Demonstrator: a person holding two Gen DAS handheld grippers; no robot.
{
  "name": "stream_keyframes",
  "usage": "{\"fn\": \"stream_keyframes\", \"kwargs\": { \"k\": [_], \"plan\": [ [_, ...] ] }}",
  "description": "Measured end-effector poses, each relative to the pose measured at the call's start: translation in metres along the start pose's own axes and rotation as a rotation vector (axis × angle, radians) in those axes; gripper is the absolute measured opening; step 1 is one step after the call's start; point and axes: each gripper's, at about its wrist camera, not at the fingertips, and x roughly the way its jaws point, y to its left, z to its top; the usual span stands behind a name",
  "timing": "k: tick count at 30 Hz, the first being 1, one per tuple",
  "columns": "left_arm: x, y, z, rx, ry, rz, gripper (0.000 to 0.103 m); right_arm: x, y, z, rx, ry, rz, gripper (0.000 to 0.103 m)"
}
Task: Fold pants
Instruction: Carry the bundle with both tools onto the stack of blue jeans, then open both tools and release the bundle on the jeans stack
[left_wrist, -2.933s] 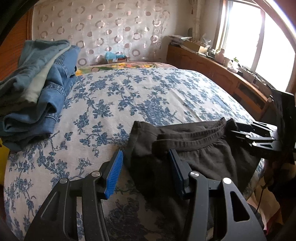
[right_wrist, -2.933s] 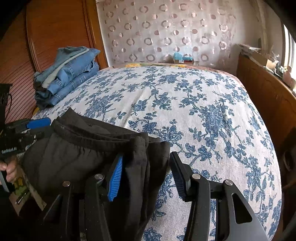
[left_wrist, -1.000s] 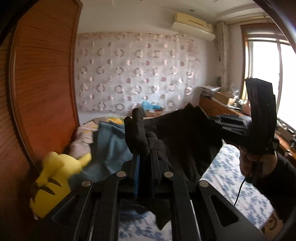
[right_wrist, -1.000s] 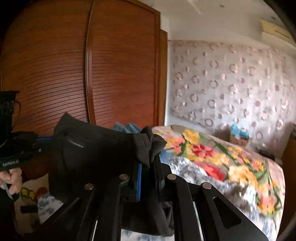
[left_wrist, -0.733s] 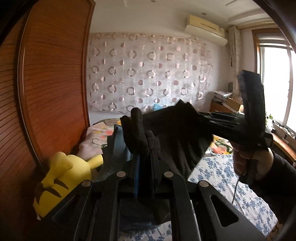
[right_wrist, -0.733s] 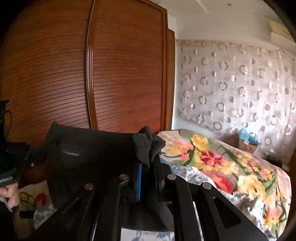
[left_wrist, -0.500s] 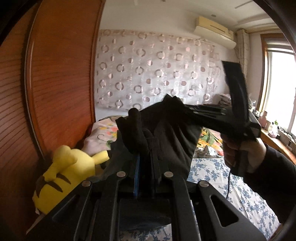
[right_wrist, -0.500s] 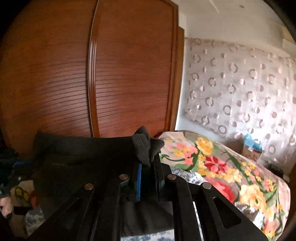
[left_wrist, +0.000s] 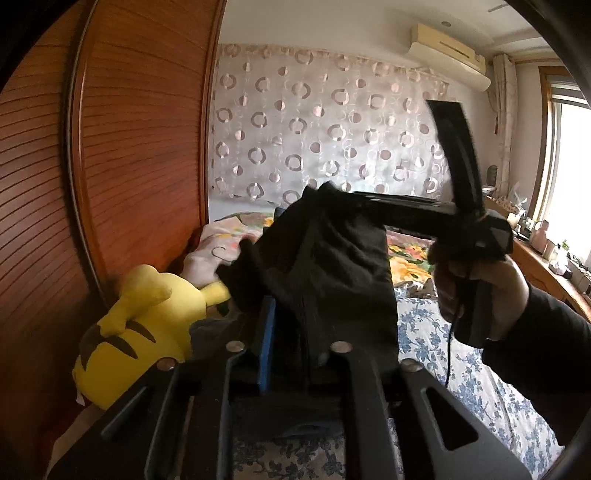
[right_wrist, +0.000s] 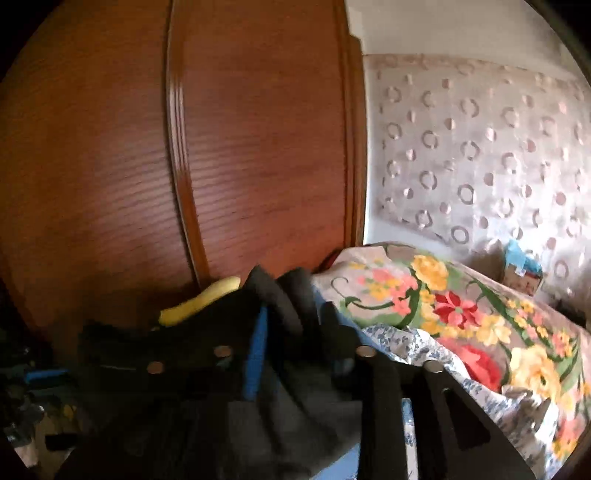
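Opening over the bed (left_wrist: 480, 373), both left gripper (left_wrist: 291, 332) and right gripper (right_wrist: 291, 332) have black pants (left_wrist: 332, 273) between loosening jaws

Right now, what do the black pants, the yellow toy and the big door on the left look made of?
Black pants: soft matte knit, probably cotton jersey; they drape and bunch limply.
Yellow toy: plush fabric, stuffed; rounded shape, fuzzy dull surface.
Door: reddish-brown wood or wood veneer, semi-gloss; fine horizontal slats, soft sheen.
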Motion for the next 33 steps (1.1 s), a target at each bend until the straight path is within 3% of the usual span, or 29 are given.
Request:
{"fn": "stream_keyframes", "kwargs": {
  "k": [3,4,12,18,20,22,24,33],
  "plan": [
    [-0.002,-0.002,0.001,0.003,-0.009,-0.010,0.046,-0.016,-0.005,-0.001,0.014,-0.019,-0.016,0.036],
    [-0.003,-0.004,0.002,0.007,-0.012,-0.013,0.047,-0.021,-0.004,-0.004,0.017,-0.019,-0.009,0.036],
    [0.006,-0.009,-0.005,0.044,0.046,-0.001,0.049,-0.018,0.003,-0.027,0.020,0.078,-0.032,0.036],
    [0.009,-0.011,-0.012,0.064,0.076,0.024,0.049,-0.013,-0.004,-0.019,0.076,0.101,-0.023,0.036],
    [0.007,-0.013,-0.012,0.066,0.078,0.019,0.055,-0.016,-0.001,-0.020,0.085,0.098,-0.032,0.036],
    [0.003,-0.015,-0.013,0.070,0.071,0.009,0.074,-0.024,0.003,-0.024,0.097,0.095,-0.036,0.036],
    [-0.004,-0.019,-0.014,0.081,0.064,-0.006,0.081,-0.032,0.007,-0.028,0.104,0.087,-0.046,0.036],
    [-0.034,-0.048,-0.019,0.132,0.043,-0.065,0.095,-0.106,0.037,-0.046,0.137,0.048,-0.117,0.036]
  ]
}}
